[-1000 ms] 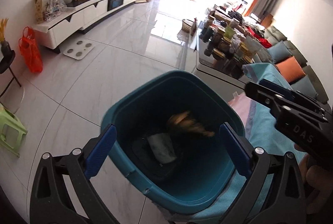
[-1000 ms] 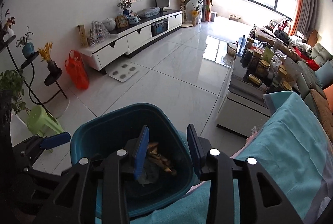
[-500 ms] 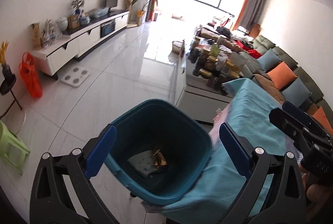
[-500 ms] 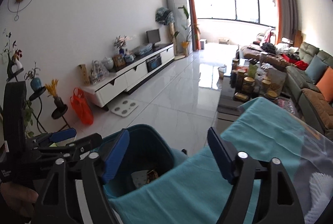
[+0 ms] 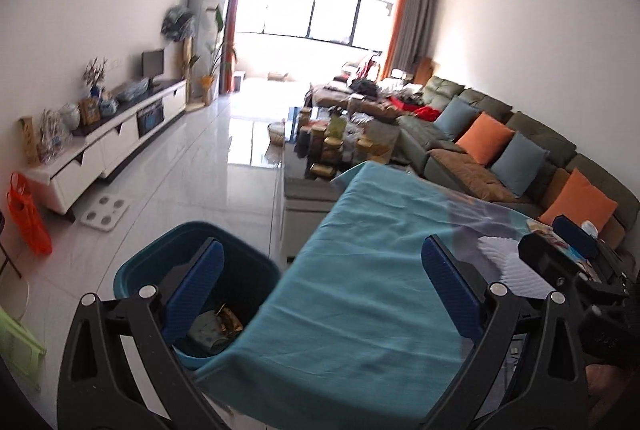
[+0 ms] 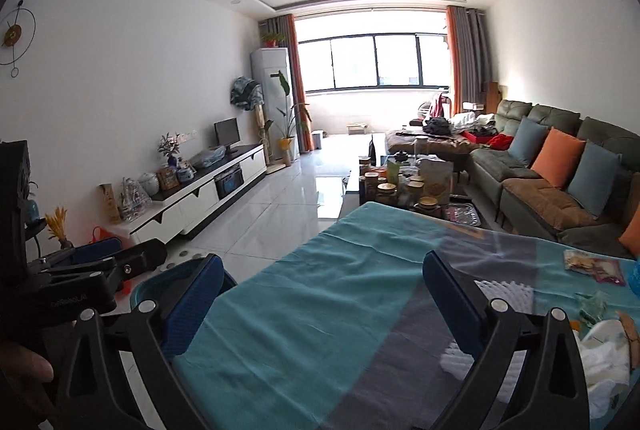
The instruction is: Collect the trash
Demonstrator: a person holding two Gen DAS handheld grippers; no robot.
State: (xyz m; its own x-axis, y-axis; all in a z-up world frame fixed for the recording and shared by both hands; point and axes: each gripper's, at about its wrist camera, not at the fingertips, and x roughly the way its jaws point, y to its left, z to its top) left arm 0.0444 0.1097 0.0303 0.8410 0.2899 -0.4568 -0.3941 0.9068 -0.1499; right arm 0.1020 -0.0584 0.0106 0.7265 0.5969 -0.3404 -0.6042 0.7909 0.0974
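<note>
- The right gripper [image 6: 320,306] is standing wide apart, its blue pads [image 6: 452,304] bare with nothing between them; its jaws have just been opening.
- It is hanging over the table covered by a teal cloth [image 6: 320,310], pointing along the table towards the far edge.
- The left gripper [image 5: 320,294] is also gaping wide, with nothing pressed by its pads; it is hanging over the table's left edge.
- The teal bin [image 5: 160,250] is standing on the tiled floor [image 5: 192,190] just beside the table's near-left corner, partly tucked behind the hanging cloth.
- Trash is lying in the bottom of the bin: a crumpled golden-brown wrapper [image 5: 230,320] is resting against a pale greyish scrap [image 5: 204,334].
- More litter is waiting on the table near its right edge: white pleated paper pieces [image 6: 506,294], a printed snack packet [image 6: 596,264], small greenish scraps [image 6: 594,304] and a crumpled white wad [image 6: 604,358] at the near-right corner.
- A grey-looking glossy band [image 6: 400,370] is running across the cloth in the right wrist view; what it is I cannot tell.
- Part of the person's hand [image 6: 20,362] is showing at the left of the right wrist view, holding the left gripper's body.
- A low coffee table crowded with jars [image 6: 384,186] is standing beyond the table's far edge, with a sofa [image 6: 552,198] along the right wall.
</note>
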